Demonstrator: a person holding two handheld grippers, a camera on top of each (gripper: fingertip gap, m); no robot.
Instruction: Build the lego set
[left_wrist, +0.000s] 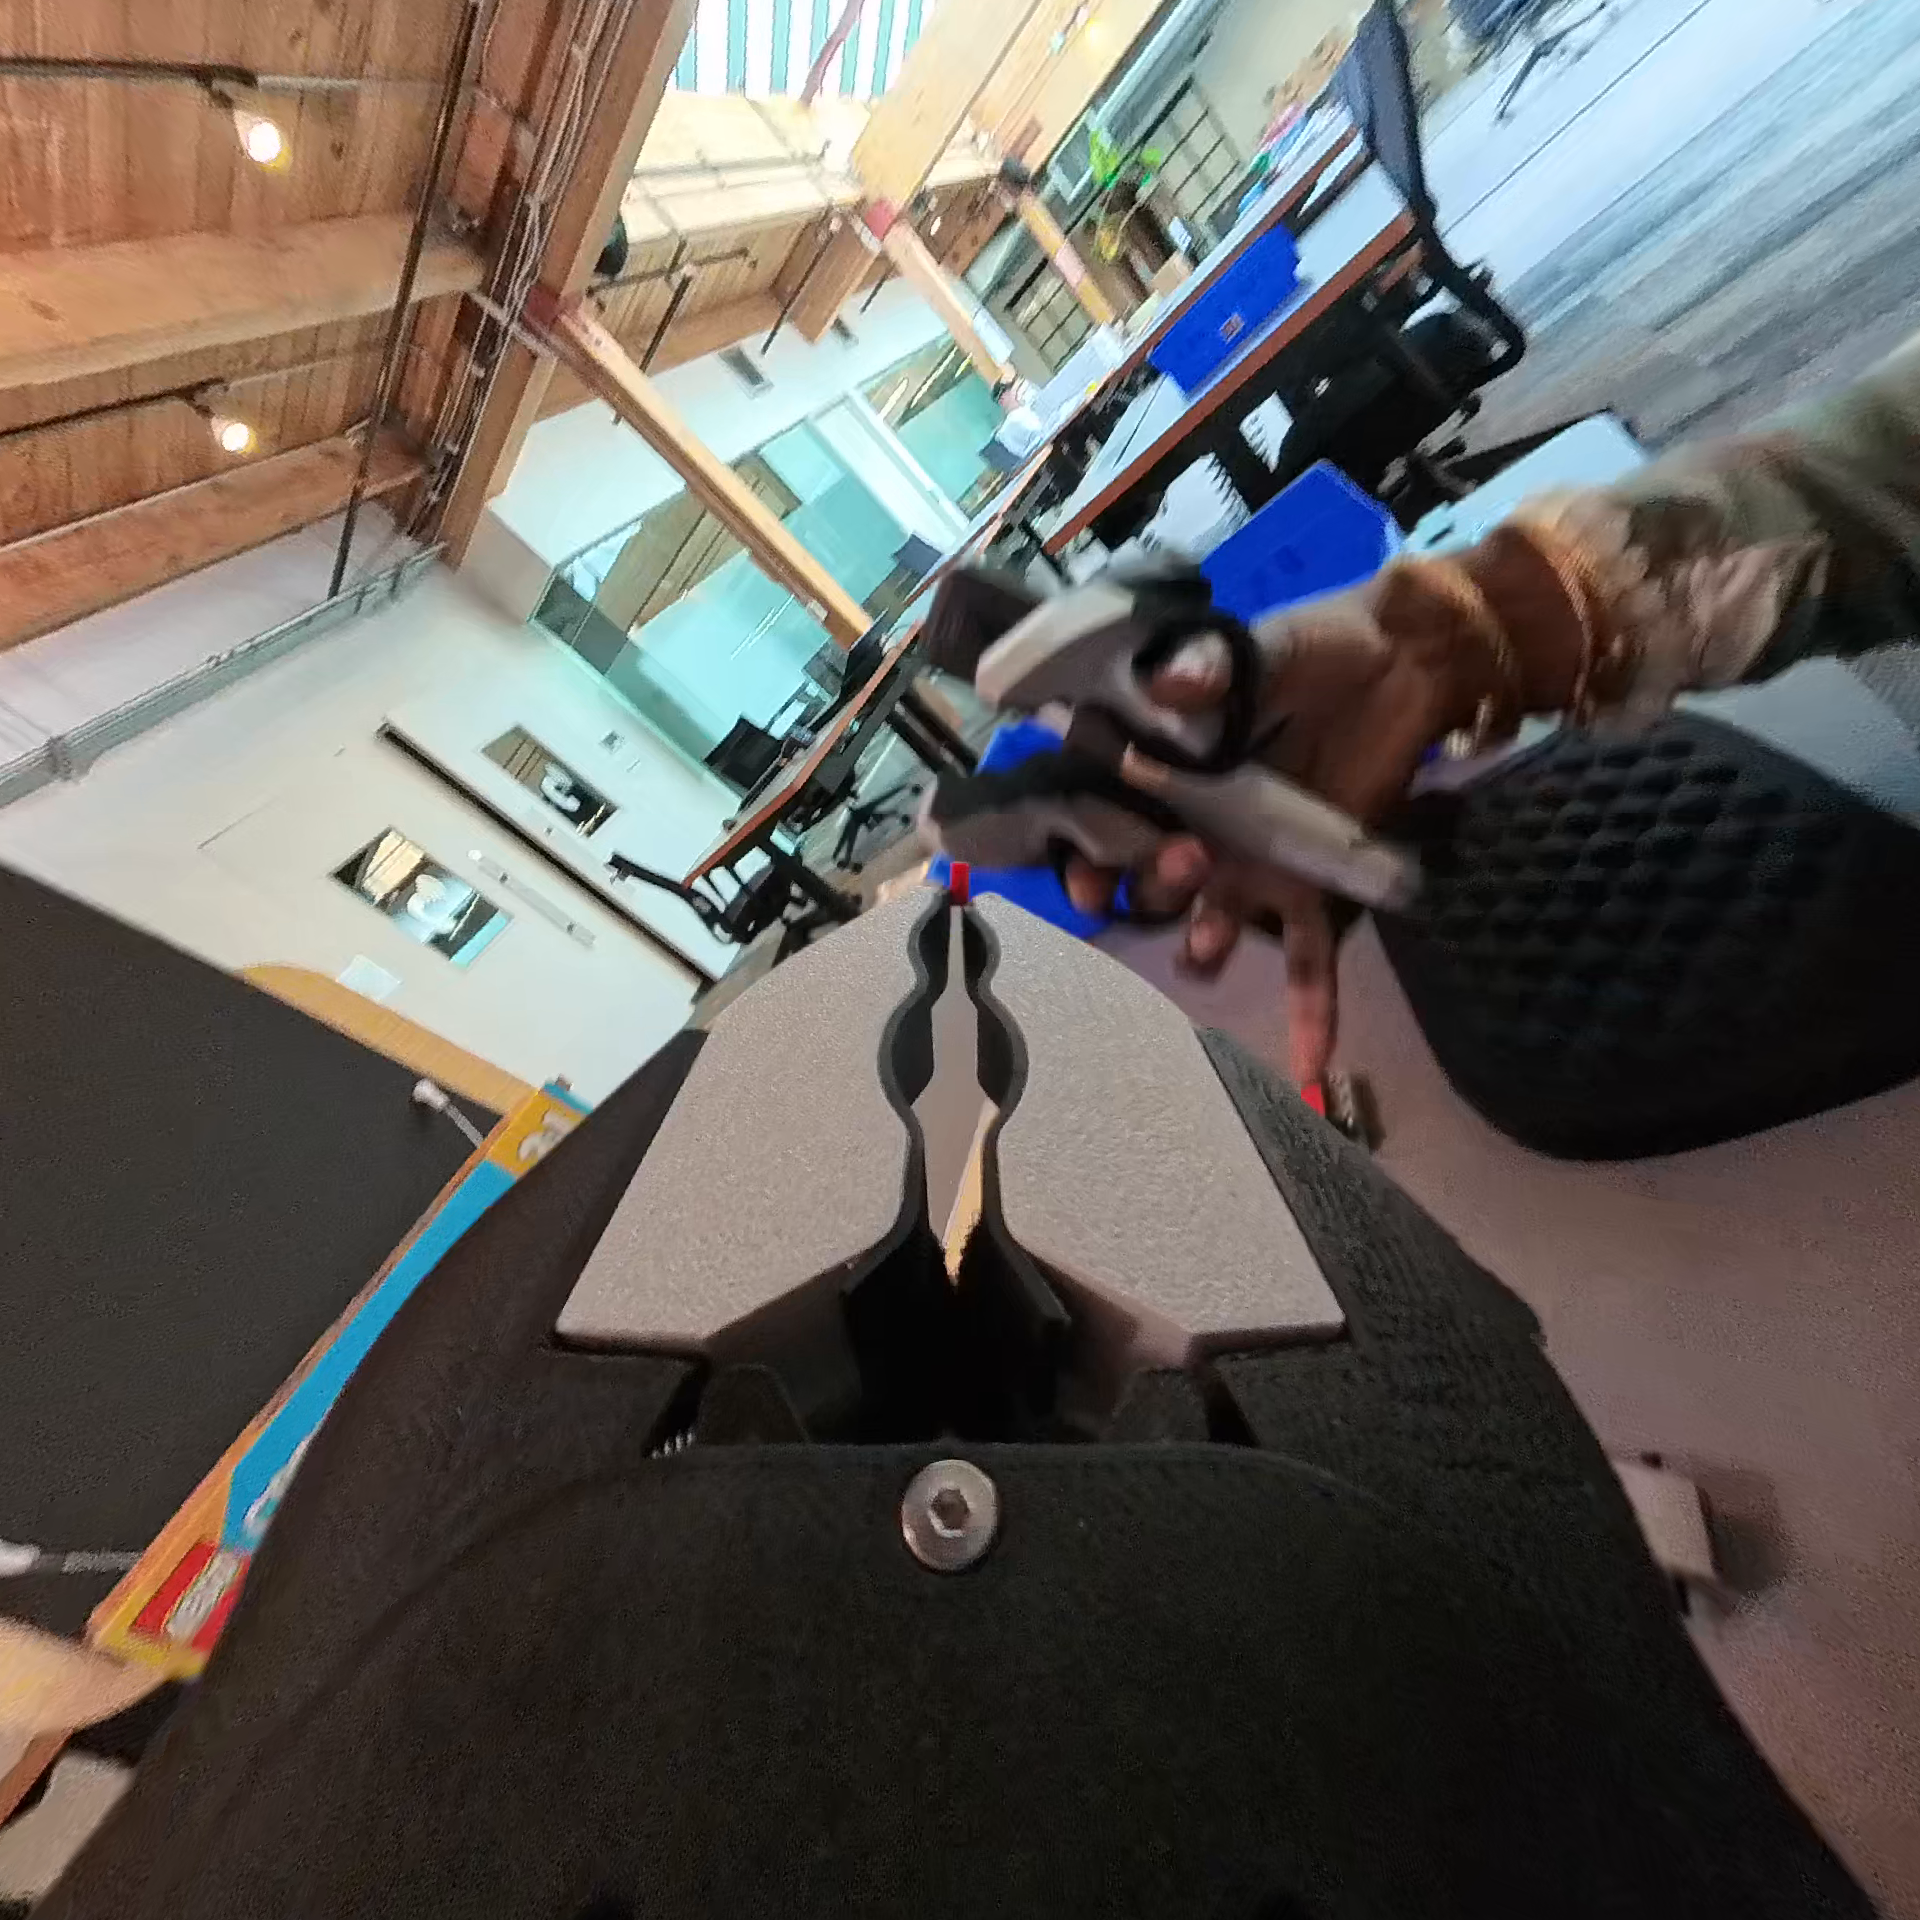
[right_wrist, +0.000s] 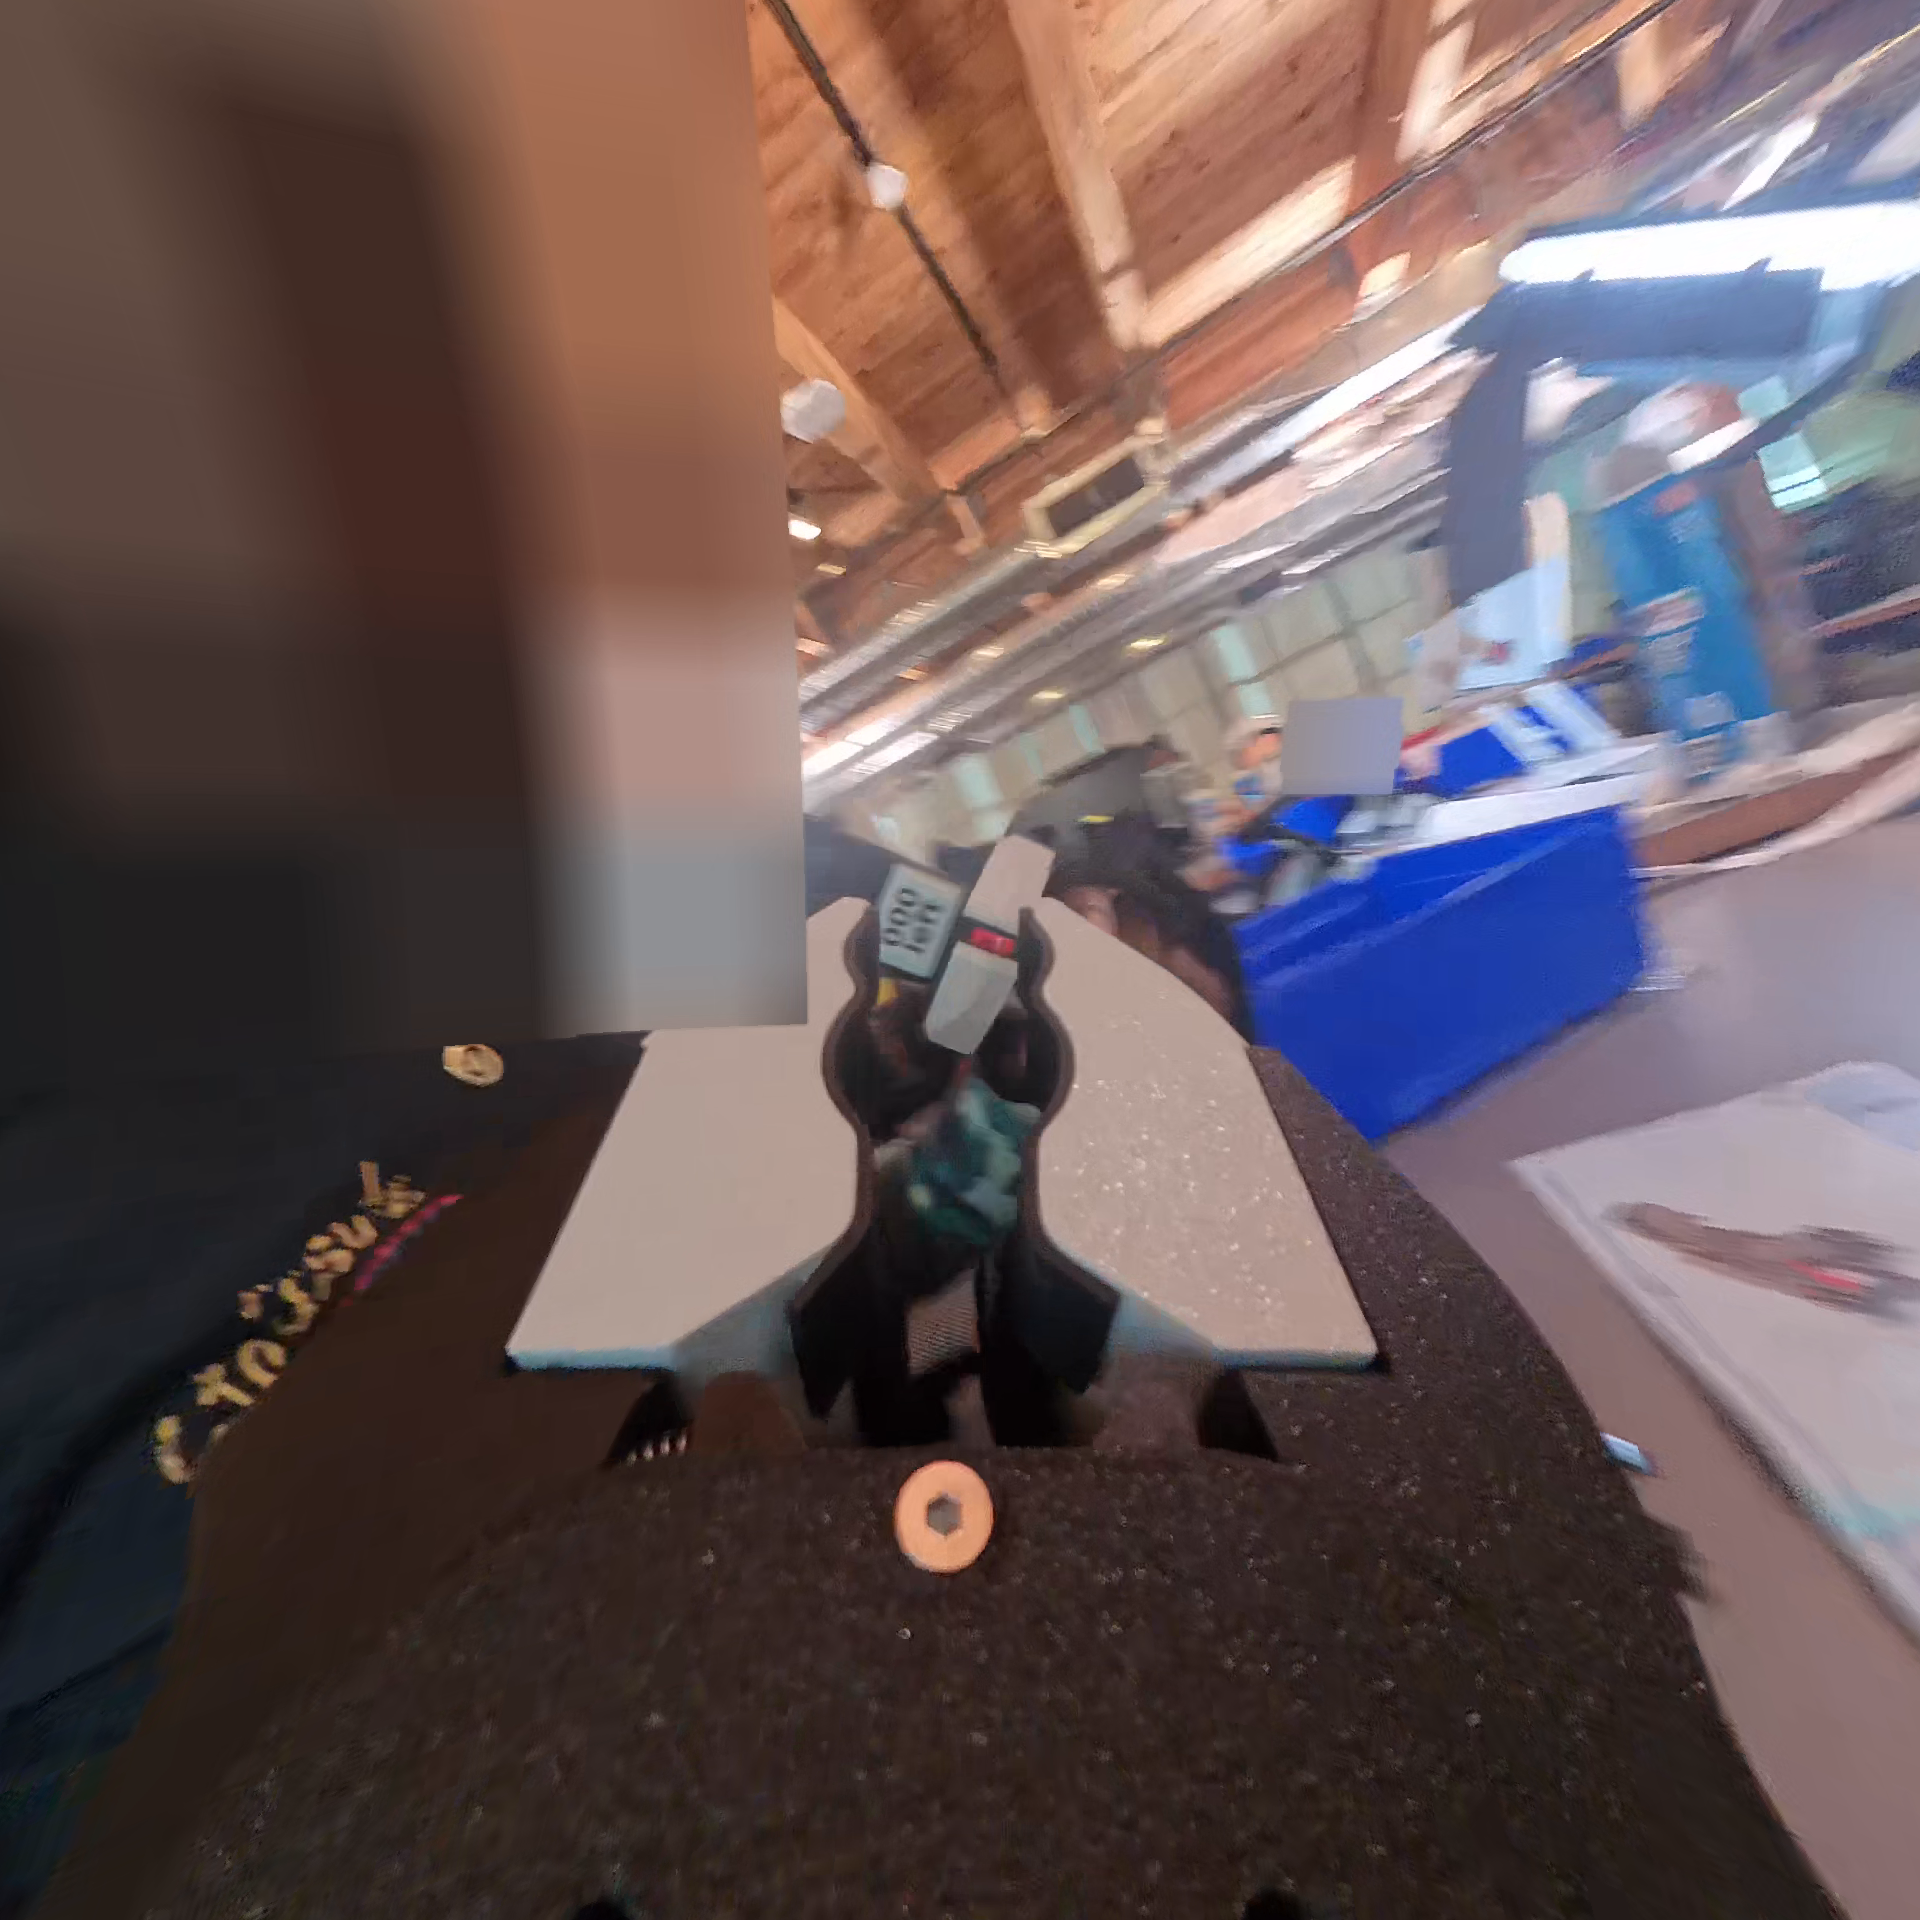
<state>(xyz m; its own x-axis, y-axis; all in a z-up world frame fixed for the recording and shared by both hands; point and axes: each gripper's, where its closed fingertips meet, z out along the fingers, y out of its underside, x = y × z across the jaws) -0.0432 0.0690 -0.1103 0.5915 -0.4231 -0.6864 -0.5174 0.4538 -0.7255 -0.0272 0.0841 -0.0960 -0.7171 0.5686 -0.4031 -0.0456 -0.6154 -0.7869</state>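
The left gripper (left_wrist: 957, 906), grey-faced with black foam-textured housing, is pinched nearly closed on a tiny red plastic Lego piece (left_wrist: 958, 879), of which only a sliver stands proud of the fingertips; it is raised off the table and tilted up toward the timber ceiling. The right gripper (right_wrist: 940, 935), the same grey and black build, has its fingers a little apart, and between them sit a small grey Lego piece with a red stripe (right_wrist: 982, 961) and a pale tile with dark markings (right_wrist: 914, 932). Motion blur makes it hard to say whether the fingers truly clamp these or the pieces merely show through the gap. In the left wrist view the right gripper is seen farther off, in a person's hand (left_wrist: 1382, 707), well above the grey table surface (left_wrist: 1714, 1351). The main risk, as I judge it, is the red piece: held by so thin an edge, it could twist or shoot out if the squeeze shifts or it meets the other part at an angle. With both tools held in the air and unsupported, any misalignment when pressing the parts together would push sideways instead of seating the studs. A dropped piece could vanish near the colourful cardboard Lego box (left_wrist: 343, 1382) or off the table edge.
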